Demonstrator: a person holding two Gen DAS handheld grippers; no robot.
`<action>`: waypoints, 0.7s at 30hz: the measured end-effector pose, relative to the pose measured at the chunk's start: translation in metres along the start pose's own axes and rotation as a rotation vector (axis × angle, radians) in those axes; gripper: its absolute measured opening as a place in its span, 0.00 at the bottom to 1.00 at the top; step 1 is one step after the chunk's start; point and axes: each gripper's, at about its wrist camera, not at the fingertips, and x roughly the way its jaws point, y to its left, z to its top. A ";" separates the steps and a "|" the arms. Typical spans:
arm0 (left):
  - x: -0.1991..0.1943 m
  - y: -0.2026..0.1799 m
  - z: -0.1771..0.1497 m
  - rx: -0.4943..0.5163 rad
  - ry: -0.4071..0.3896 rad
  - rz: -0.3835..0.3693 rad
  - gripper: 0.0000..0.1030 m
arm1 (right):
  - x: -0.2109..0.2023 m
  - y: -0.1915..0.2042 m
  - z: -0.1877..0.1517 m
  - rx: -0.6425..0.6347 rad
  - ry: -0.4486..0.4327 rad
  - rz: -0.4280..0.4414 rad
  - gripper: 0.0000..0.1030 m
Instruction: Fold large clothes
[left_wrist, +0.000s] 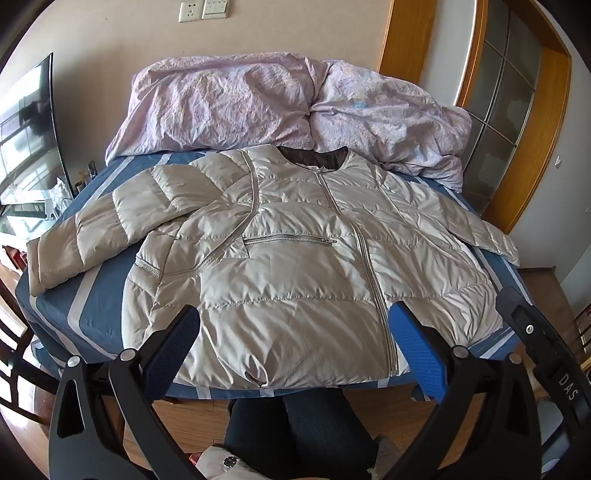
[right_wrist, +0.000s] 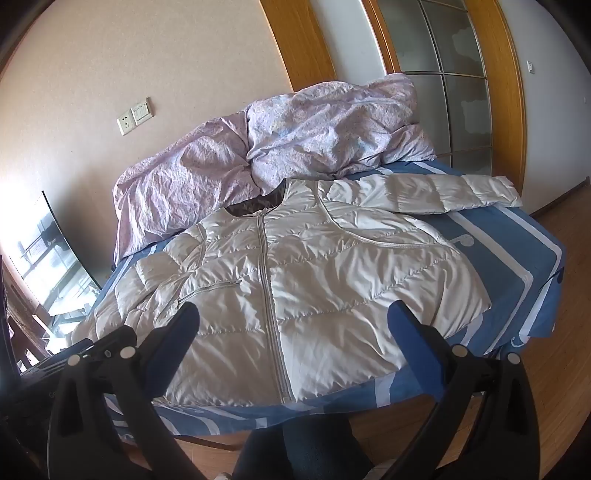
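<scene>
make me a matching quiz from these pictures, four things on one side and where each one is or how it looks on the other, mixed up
Things:
1. puffer jacket
2. quilt
3. bedsheet
4. jacket zip

Descriptions:
A. bunched up by the wall
B. blue with pale stripes
C. spread flat, front up
D. closed

Pairs: 1-C, 2-A, 3-B, 4-D

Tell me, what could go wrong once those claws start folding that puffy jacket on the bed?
The shiny quilted jacket looks slippery and may slide from the open left gripper or right gripper. One sleeve hangs near the bed edge and might drag off. The puffy filling may spring folds open.
</scene>
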 end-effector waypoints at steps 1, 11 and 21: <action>0.000 0.000 0.000 0.001 0.001 0.001 0.99 | 0.000 0.000 0.000 0.000 0.001 0.000 0.98; 0.000 0.000 0.000 0.004 0.000 0.005 0.99 | 0.000 0.001 0.000 0.000 -0.001 0.000 0.98; 0.000 0.000 0.000 0.004 -0.001 0.004 0.99 | 0.000 0.001 -0.001 0.000 0.000 0.001 0.98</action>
